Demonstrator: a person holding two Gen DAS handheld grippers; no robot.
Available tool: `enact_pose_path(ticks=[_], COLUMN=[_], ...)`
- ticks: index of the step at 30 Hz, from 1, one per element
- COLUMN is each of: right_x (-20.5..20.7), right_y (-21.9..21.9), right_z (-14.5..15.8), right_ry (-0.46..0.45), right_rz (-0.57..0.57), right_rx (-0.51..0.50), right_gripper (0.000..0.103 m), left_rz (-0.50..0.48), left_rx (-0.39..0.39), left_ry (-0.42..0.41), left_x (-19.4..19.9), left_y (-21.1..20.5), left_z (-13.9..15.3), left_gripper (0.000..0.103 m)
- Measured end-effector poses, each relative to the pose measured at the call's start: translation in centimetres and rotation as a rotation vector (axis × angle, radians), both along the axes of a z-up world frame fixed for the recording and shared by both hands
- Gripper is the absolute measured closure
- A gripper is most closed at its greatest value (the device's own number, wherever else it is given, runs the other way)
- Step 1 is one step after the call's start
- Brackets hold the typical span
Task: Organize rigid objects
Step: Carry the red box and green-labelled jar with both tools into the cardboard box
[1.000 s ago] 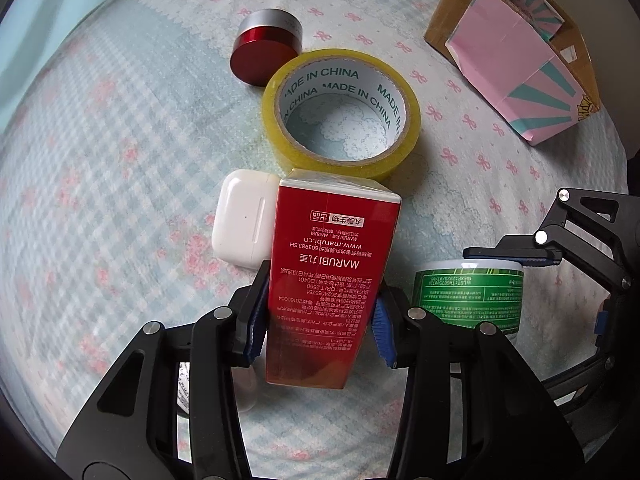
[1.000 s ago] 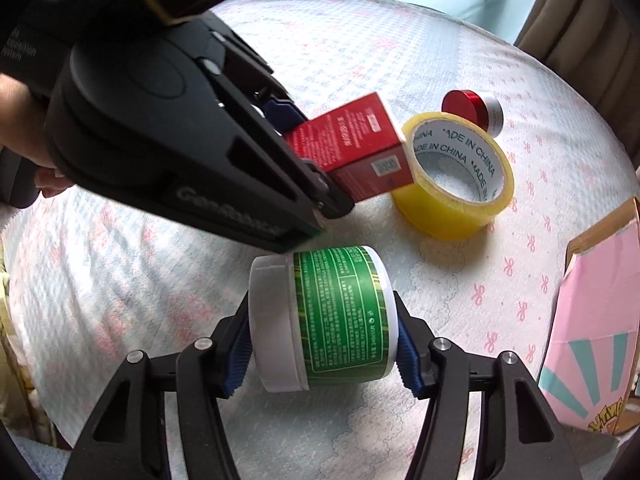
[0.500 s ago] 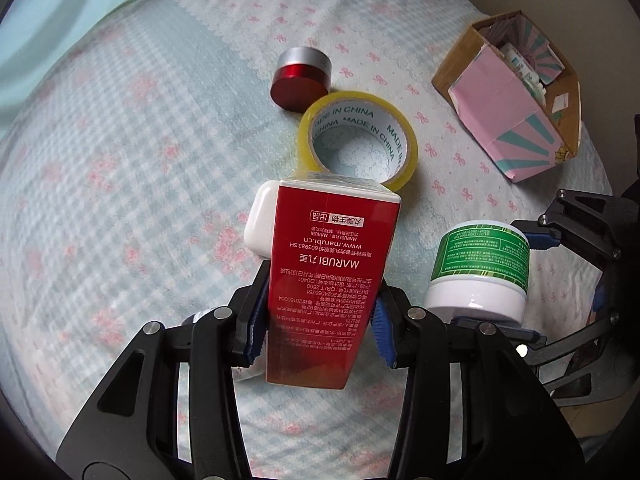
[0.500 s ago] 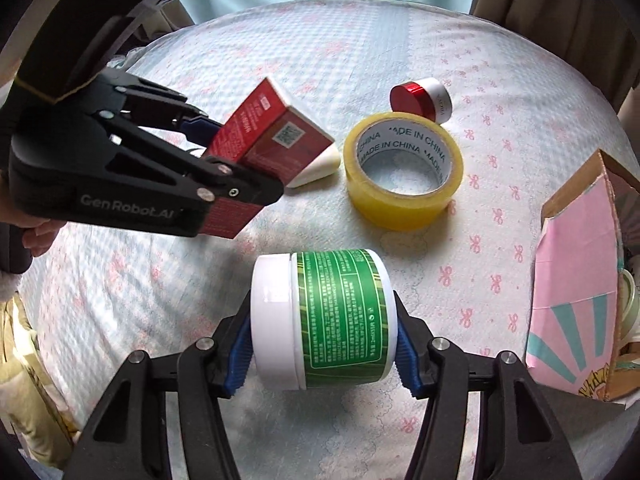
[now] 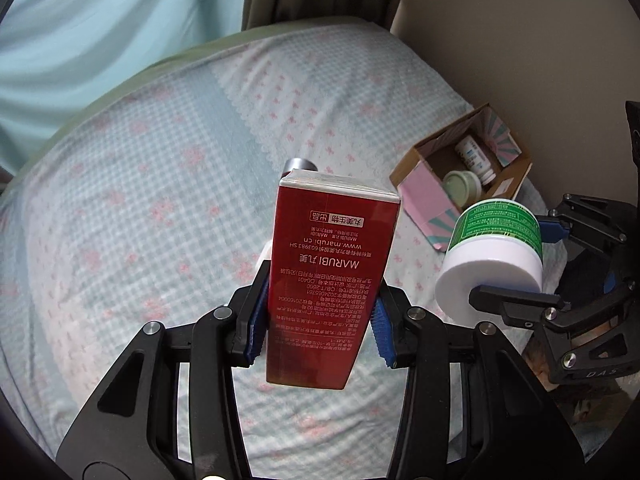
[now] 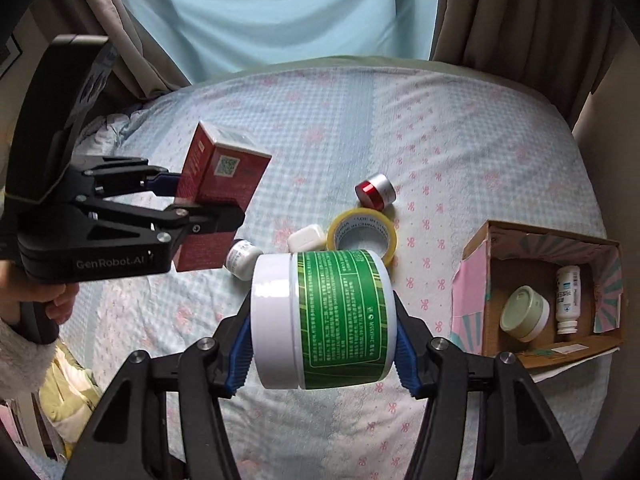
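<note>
left tool (image 5: 318,334): clenched on red box (image 5: 328,276), blue pads pressed to both long sides; held up in the air over the bed (image 5: 160,184)
red box: upright in left wrist view, white print reads upside down, "MARUBI"; in right wrist view it sits at left (image 6: 218,196), QR code on the end face
right tool (image 6: 322,346): clenched on green-label jar (image 6: 320,320), pads on lid end and base end; jar lifted off the bed
green-label jar: lying sideways in the grip, white lid toward the left in right wrist view; also seen at right of left wrist view (image 5: 494,248)
cardboard box (image 6: 500,248): open, on the bed at right, pink and teal patterned flaps
in cardboard box: pale green lidded jar (image 6: 524,312) beside a white pill bottle (image 6: 568,300), bottle lying on its side
tape roll (image 6: 362,230): yellow, flat on the bed, partly behind the held jar
red cap jar (image 6: 376,190): red with silver band, tipped on its side just past the tape roll
white earbud case (image 6: 306,238): on the bed, just beside the tape roll on its left
small white bottle (image 6: 242,258): on the bed near the earbud case, partly hidden by left tool
hand (image 6: 36,300): person's hand in fuzzy white cuff gripping left tool handle
bed cover: light blue check with pink bows
curtains (image 6: 280,12): pale blue curtain panel between brown ones behind the bed
</note>
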State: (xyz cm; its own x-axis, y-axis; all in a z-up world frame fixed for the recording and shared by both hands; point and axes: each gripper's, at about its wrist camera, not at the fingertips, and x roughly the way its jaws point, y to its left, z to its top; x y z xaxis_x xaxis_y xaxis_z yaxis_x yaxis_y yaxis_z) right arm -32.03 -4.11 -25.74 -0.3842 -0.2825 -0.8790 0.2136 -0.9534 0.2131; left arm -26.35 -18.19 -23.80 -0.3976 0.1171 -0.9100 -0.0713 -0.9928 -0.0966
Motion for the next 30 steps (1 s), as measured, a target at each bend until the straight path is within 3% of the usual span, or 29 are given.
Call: enact_pose_path(ticks=[8,16,23,30], right_x=[0.8,1.5,0.5,-1.4], right_y=[4.7,12.5,21.3,29.6], right_z=[6.9,9.6,9.3,5.9], right_ry=[0.071,0.083,0.076,0.018], right_rz=[-0.024,0.013,0.033,0.002], right_rx=[-0.019,-0.052,-0.044,0.005], right_gripper=[0.048,0.048,0.049,0.049], left_rz=[0.047,0.2,0.256,0.262], left_rx=[0.014,0.031,0.035,0.09], left_ry=[0.084,0.139,0.118,0.07], left_x=[0.9,0.9,-2.0,-7.0], left_y=[4.3,10.5,17.9,24.8], left_z=[6.2,9.2,8.0,4.7], left_gripper=[0.063,0.063,0.063,0.063])
